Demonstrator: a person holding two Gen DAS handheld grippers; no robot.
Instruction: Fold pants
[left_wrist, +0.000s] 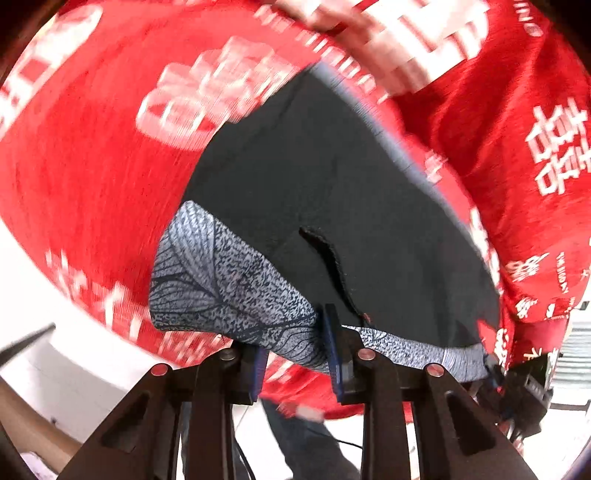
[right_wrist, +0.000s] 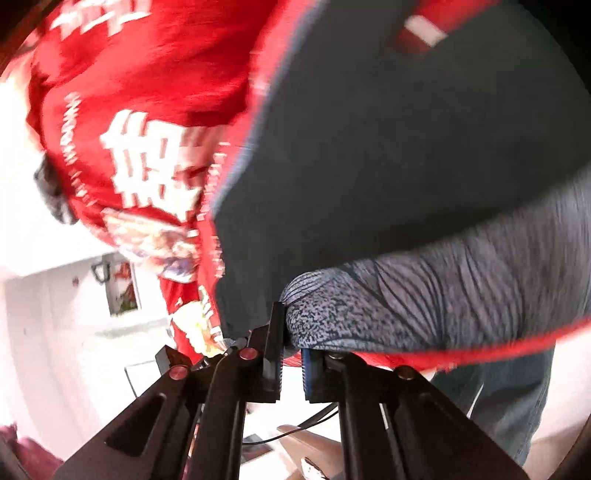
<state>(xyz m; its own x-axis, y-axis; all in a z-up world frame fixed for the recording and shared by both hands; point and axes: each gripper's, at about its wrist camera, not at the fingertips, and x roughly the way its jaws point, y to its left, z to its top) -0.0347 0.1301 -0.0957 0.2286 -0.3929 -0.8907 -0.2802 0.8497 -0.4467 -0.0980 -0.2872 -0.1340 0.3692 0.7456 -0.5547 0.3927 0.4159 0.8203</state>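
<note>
The pants (left_wrist: 332, 192) are dark grey with a blue-grey leaf-patterned waistband (left_wrist: 229, 280). They lie over a red cloth with white characters (left_wrist: 92, 166). My left gripper (left_wrist: 299, 350) is shut on the patterned waistband, which is pinched between its fingers. In the right wrist view the pants (right_wrist: 388, 155) fill the upper right. My right gripper (right_wrist: 291, 350) is shut on the other end of the patterned waistband (right_wrist: 424, 295), which bulges out just past its fingers. Both views are blurred by motion.
The red cloth (right_wrist: 140, 110) hangs over the table edge. Below it are a white floor (left_wrist: 74, 369), a person's jeans (right_wrist: 517, 398), a black cable (right_wrist: 310, 424) and brown wooden pieces (left_wrist: 29, 428). A white cabinet (right_wrist: 74, 295) stands at the left.
</note>
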